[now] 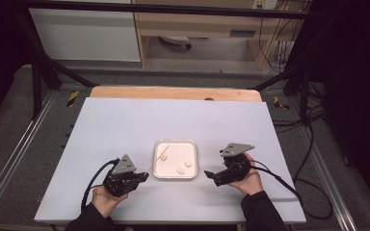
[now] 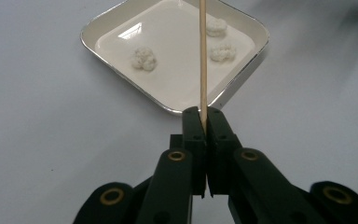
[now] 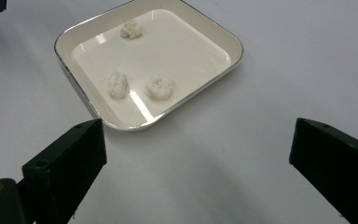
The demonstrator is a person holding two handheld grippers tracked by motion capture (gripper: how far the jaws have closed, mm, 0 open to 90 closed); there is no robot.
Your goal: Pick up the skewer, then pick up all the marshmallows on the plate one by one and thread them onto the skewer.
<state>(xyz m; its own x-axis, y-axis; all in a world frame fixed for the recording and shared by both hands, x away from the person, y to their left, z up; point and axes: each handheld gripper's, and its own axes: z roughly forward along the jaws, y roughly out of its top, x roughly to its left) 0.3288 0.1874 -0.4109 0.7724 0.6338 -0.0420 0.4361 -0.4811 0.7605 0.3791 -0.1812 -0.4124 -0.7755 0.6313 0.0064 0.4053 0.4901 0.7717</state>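
A square white tray (image 1: 192,144) with a metal rim sits near the middle of the grey table top. Three small white lumps lie in it: one (image 1: 165,157) near its left side, two (image 1: 183,166) near the front right corner. My left gripper (image 1: 143,177) is left of the tray, shut on a thin wooden skewer (image 1: 157,158) that slants up over the tray. In the left gripper view the skewer (image 2: 203,60) rises straight from the closed jaws across the tray (image 2: 116,72). My right gripper (image 1: 208,174) stands open just right of the tray (image 3: 223,63), nothing between its jaws.
The grey sheet (image 1: 125,120) covers a wooden table (image 1: 173,92). Black frame posts stand at both far sides, and cables lie on the floor at the right. A cabinet and shelving stand behind the table.
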